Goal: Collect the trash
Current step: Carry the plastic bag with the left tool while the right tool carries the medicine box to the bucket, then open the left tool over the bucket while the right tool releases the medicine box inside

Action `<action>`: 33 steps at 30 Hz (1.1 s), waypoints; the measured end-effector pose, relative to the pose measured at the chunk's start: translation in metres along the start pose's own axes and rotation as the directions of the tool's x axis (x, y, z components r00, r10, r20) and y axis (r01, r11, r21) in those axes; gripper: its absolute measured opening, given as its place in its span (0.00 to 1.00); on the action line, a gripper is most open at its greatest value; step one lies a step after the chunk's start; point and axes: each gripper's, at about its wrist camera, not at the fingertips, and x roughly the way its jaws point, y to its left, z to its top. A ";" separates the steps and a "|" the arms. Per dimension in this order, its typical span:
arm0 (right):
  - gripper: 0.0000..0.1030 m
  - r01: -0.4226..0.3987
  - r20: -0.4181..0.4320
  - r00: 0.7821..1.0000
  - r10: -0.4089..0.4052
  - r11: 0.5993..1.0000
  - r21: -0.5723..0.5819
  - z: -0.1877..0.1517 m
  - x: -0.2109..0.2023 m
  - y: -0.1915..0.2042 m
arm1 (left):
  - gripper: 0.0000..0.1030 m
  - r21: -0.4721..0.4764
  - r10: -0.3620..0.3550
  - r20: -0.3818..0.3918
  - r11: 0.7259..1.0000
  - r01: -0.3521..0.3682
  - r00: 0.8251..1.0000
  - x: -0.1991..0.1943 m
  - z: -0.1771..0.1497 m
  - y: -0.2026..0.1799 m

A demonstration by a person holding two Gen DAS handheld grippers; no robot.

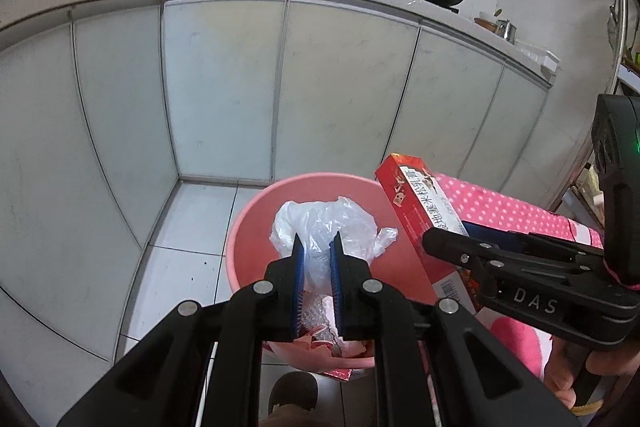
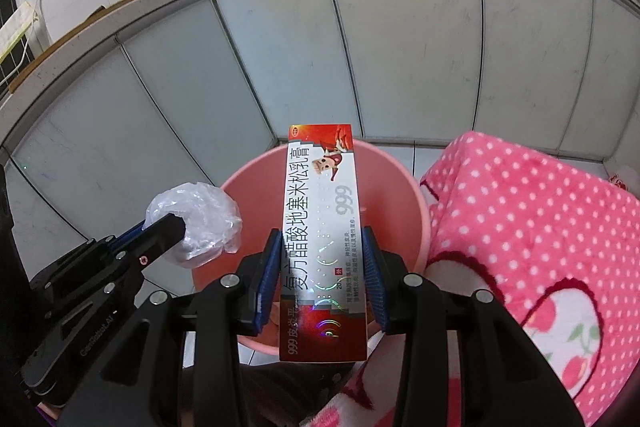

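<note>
Got my left gripper [image 1: 318,247] pinching a crumpled clear plastic bag [image 1: 328,223], my right gripper [image 2: 322,247] clamping a long red-and-white cardboard box [image 2: 322,223], long axis toward 12 o'clock. Round pink plastic bin [image 2: 416,227] sits right underneath both, bag nearer its middle.

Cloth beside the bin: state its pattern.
Pink with white dots on the cloth, plus red fruit shapes; clearest in the right wrist view.
</note>
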 end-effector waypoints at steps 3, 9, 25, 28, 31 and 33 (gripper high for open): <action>0.39 0.004 -0.017 1.000 -0.004 1.000 0.002 -0.003 0.008 -0.002 | 0.11 -0.004 -0.002 -0.024 1.000 0.002 1.000 0.009 -0.004 0.001; 0.39 0.005 -0.061 0.998 -0.005 1.000 0.009 -0.006 0.029 -0.004 | 0.11 -0.013 -0.001 -0.076 1.000 0.000 0.997 0.028 -0.010 0.001; 0.39 -0.001 -0.076 0.997 0.003 1.000 0.016 -0.007 0.048 -0.003 | 0.16 -0.021 0.012 -0.147 1.000 -0.015 0.989 0.057 -0.013 0.004; 0.39 0.001 -0.073 0.997 0.001 1.000 0.021 -0.007 0.044 -0.006 | 0.33 -0.024 0.015 -0.149 1.000 -0.019 0.989 0.058 -0.013 0.004; 0.39 0.002 -0.066 0.998 0.000 1.000 0.025 -0.008 0.038 -0.008 | 0.41 -0.028 0.012 -0.142 0.999 -0.016 0.990 0.055 -0.013 0.005; 0.39 0.004 -0.063 0.998 -0.003 1.000 0.026 -0.008 0.034 -0.009 | 0.41 -0.027 0.016 -0.138 0.999 -0.020 0.990 0.053 -0.013 0.004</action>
